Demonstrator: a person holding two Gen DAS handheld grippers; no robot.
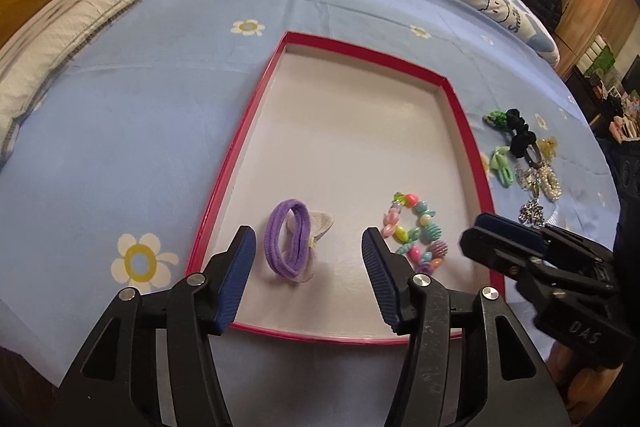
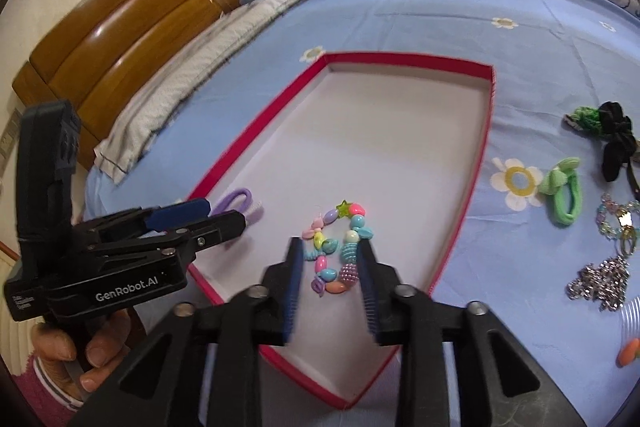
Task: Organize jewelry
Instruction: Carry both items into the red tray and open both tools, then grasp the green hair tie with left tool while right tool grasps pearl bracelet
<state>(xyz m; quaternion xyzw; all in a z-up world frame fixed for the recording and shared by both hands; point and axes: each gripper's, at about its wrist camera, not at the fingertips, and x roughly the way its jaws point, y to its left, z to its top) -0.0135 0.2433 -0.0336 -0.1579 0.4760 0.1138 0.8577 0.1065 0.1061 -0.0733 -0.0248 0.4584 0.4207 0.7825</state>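
Observation:
A shallow white tray with a red rim (image 1: 464,115) (image 2: 400,59) lies on the blue flowered bedsheet. Near its front edge a purple hair tie with a grey bow (image 1: 288,247) (image 2: 240,197) rests on the tray floor. My left gripper (image 1: 308,233) (image 2: 216,213) stands open around it, pads clear of it on both sides. To the right lies a bracelet of coloured beads (image 1: 416,235) (image 2: 336,247) in a loose figure eight. My right gripper (image 2: 330,243) (image 1: 492,231) is open with the bracelet between its fingers, flat on the tray.
On the sheet right of the tray lie several pieces: a green hair tie (image 2: 564,191) (image 1: 502,167), a black scrunchie (image 2: 616,135) (image 1: 520,135), a rhinestone piece (image 2: 600,279) and a small orange item (image 2: 628,353). A quilt and wooden headboard (image 2: 120,39) bound the far side.

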